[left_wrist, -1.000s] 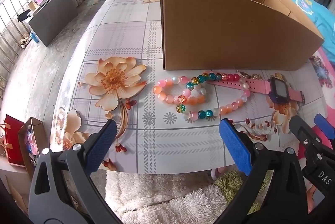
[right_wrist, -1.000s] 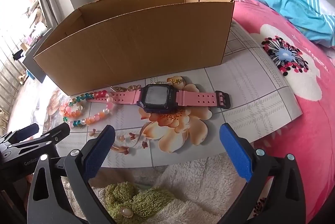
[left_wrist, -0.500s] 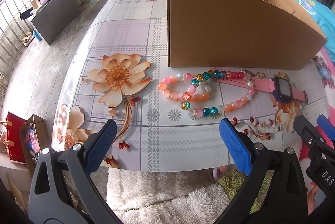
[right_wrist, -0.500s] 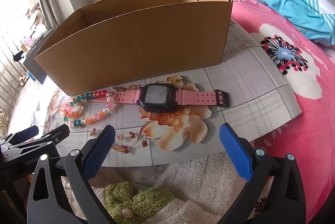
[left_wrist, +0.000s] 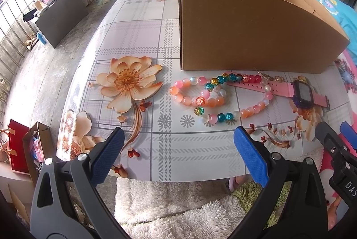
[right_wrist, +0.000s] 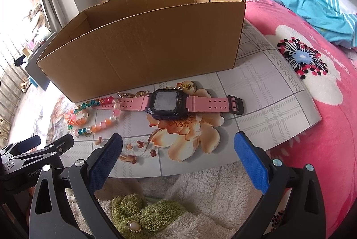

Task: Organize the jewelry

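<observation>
A floral-print table [left_wrist: 138,22] carries an open cardboard box [left_wrist: 245,33]. Just in front of the box lie a looped bead string [left_wrist: 214,98], a pink watch [right_wrist: 169,102] and a small gold chain [right_wrist: 133,95], the watch strap overlapping the beads.

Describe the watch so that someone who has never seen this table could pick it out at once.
Find the big open cardboard box on the flowered table. Right in front of its long wall lies the watch, flat, strap stretched out. Unlike the beaded bracelets at its left end, it has a dark square face on a pink holed strap with a black buckle.
</observation>
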Demonstrator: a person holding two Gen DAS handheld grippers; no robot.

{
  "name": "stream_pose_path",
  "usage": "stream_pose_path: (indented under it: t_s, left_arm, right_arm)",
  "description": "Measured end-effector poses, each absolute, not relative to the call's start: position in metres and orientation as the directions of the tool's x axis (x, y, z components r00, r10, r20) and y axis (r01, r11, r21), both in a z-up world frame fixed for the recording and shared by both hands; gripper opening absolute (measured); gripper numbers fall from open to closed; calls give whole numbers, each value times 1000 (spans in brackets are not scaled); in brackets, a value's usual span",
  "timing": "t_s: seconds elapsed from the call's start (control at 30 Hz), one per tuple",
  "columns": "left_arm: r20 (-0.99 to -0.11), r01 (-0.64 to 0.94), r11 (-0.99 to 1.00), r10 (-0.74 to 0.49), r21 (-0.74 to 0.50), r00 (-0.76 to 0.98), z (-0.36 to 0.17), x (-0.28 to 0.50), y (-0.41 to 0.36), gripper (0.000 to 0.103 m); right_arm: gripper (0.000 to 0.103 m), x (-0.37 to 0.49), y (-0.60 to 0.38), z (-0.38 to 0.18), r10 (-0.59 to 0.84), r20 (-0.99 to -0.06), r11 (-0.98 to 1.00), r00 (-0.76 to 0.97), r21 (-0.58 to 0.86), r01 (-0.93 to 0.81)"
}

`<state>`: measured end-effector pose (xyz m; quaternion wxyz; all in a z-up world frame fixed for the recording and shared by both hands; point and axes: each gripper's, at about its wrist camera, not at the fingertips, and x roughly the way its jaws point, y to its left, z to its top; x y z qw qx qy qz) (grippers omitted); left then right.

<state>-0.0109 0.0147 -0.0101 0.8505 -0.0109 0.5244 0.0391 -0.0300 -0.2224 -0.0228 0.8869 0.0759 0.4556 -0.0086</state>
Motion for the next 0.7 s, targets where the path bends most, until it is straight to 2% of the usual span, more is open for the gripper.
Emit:
stream_pose_path:
  t_s: [0.7]
  left_arm:
    - [-904,-75,997,10,-25,428,-10,-14,14,95]
  right_arm:
    - [98,-29,-227,-21,26,-797,990,603,103,93]
